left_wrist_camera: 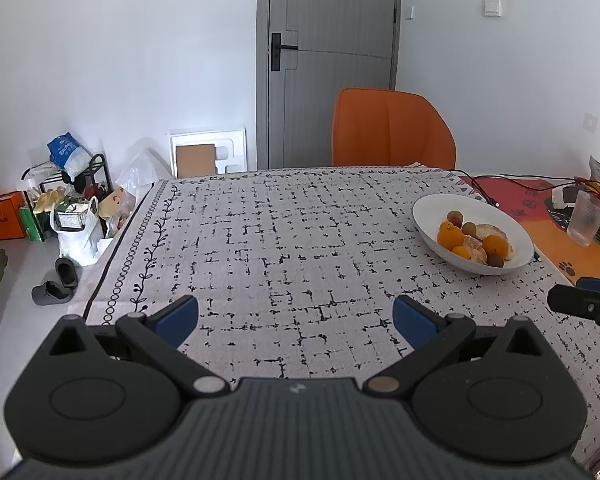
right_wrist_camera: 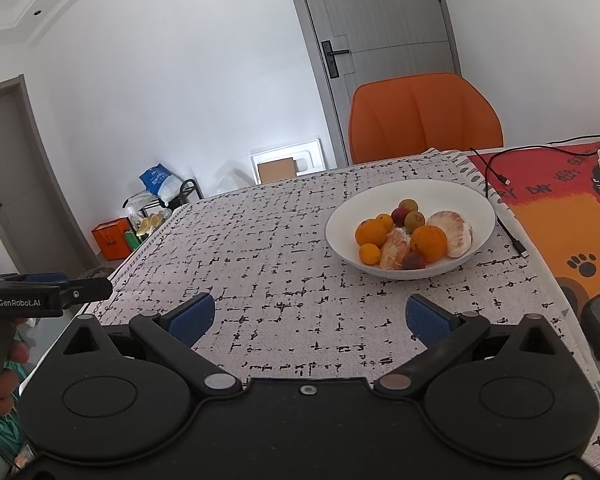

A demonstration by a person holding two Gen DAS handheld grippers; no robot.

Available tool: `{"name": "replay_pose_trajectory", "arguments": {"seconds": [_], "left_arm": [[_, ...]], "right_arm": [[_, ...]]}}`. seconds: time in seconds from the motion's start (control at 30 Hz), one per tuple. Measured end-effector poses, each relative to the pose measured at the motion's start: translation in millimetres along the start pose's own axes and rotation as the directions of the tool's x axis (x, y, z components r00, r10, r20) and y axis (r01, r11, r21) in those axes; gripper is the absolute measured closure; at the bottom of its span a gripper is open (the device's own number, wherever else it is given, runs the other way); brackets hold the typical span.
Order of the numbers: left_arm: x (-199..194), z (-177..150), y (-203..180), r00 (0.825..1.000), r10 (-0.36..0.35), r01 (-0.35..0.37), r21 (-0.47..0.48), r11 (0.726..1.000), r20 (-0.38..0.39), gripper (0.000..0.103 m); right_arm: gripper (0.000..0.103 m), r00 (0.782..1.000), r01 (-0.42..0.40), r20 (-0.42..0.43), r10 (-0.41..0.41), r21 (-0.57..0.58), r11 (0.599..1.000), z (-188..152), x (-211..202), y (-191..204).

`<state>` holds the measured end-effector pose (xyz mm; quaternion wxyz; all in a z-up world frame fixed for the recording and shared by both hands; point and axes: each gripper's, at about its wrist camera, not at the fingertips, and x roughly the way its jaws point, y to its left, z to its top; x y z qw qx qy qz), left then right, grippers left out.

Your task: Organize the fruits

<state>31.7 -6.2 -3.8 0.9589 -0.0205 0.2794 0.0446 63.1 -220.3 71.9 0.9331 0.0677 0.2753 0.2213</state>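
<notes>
A white bowl point(right_wrist_camera: 472, 204) stands on the patterned tablecloth point(right_wrist_camera: 284, 248) and holds several fruits: whole oranges point(right_wrist_camera: 428, 242), peeled citrus pieces point(right_wrist_camera: 452, 232) and small reddish-brown fruits point(right_wrist_camera: 414, 220). The same bowl point(left_wrist_camera: 432, 208) lies far right in the left wrist view. My right gripper point(right_wrist_camera: 310, 318) is open and empty, short of the bowl and slightly left of it. My left gripper point(left_wrist_camera: 296, 322) is open and empty over the bare cloth, well left of the bowl. The right gripper's tip point(left_wrist_camera: 580, 304) shows at that view's right edge.
An orange chair point(left_wrist_camera: 392, 134) stands behind the table's far edge. A red-orange mat point(right_wrist_camera: 560, 216) with a black cable point(right_wrist_camera: 496, 168) lies right of the bowl, with a clear glass point(left_wrist_camera: 586, 224) on it. Bags and a rack point(left_wrist_camera: 72, 200) clutter the floor at left.
</notes>
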Motion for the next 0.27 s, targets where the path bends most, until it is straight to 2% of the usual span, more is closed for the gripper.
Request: {"name": "replay_pose_trajectory", "arguments": {"seconds": [0.27], "left_arm": [[10,0,3,1.000,-0.007,0.007,-0.018,1.000,-0.012,0.001]], "right_arm": [[0.000,1.000,0.011,-0.013,-0.011,0.008,1.000,-2,6,-4]]}}
